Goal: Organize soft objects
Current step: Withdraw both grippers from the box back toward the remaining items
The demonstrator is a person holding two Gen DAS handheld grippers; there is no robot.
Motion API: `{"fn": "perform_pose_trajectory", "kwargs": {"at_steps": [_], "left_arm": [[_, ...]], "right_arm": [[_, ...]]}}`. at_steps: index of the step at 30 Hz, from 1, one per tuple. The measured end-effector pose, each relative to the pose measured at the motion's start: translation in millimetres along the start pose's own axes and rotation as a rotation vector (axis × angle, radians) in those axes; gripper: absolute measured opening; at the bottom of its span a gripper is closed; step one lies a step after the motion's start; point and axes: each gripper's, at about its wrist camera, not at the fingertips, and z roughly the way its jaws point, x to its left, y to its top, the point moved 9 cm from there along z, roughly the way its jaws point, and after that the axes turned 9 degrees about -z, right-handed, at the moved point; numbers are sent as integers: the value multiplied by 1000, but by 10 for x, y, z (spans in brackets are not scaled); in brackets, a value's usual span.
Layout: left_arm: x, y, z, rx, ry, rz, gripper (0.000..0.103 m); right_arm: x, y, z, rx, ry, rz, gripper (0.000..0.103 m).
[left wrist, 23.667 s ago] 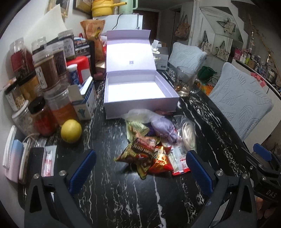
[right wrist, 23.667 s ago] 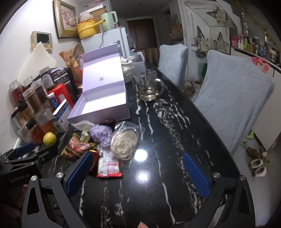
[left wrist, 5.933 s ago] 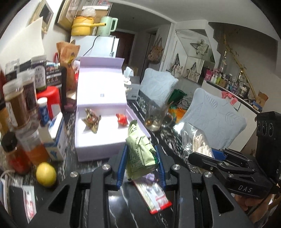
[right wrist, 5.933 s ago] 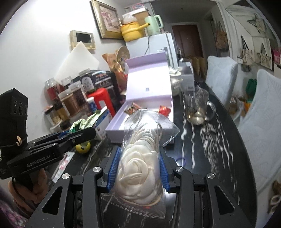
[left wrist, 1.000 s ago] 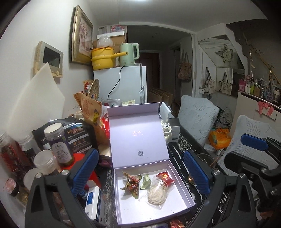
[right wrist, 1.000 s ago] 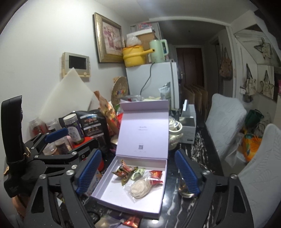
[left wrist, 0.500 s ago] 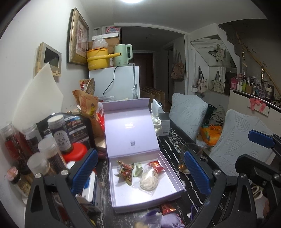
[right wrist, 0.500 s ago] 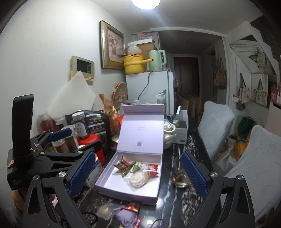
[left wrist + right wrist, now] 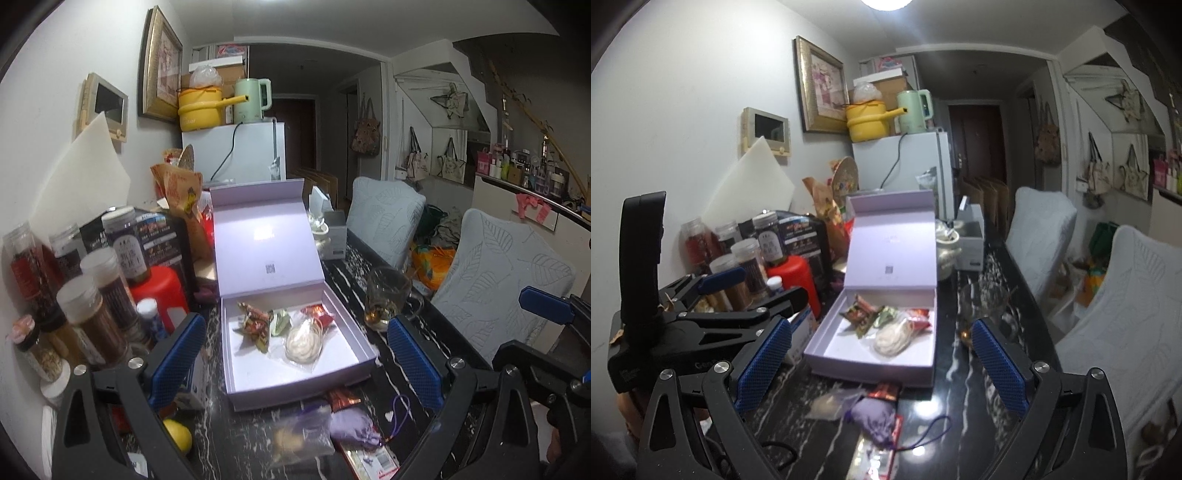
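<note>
Lying in the open lilac box (image 9: 295, 384) are four soft packs: a crinkled red-brown foil snack bag (image 9: 255, 325), a small green folded pack (image 9: 279, 318), a glossy red packet (image 9: 319, 314) and a clear plastic bag holding a cream, rose-shaped coil (image 9: 301, 341). The box is smooth matte card, rectangular, its hinged lid (image 9: 266, 251) standing upright with a small printed square code near the middle; the code cannot be read.

On the black, white-veined glossy counter (image 9: 960, 373), just in front of the box, lie more soft things: a lilac fabric pouch (image 9: 873, 411) with a thin purple cord loop (image 9: 932, 435), a red foil packet (image 9: 884, 392) touching the box's front wall, a crumpled clear bag (image 9: 829, 404) and a flat red-edged sachet (image 9: 369, 458).

The left claw (image 9: 295, 354) is spread wide with nothing between its blue, fine-textured pads. The right claw (image 9: 882, 365) is likewise spread wide and empty; its jaws have just been opening.

At the left stand clear ribbed spice jars (image 9: 92, 314) with pale caps, a dark jar with Chinese characters on its label (image 9: 127, 249), a red canister (image 9: 159, 291) and a yellow lemon (image 9: 177, 434). A glass mug (image 9: 386, 295) stands right of the box. "Gen" shows on the left claw's black body in the right wrist view.
</note>
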Motion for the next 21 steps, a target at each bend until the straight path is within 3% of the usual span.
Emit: {"fn": "perform_pose_trajectory", "kwargs": {"at_steps": [8,21], "left_arm": [[50,-267,-1,61,-60,-44,100],[188,-737,117,150,-32,-44,100]], "right_arm": [[7,-298,-19,34,-31,7,100],[4,-871,169,110,15,107,100]]}}
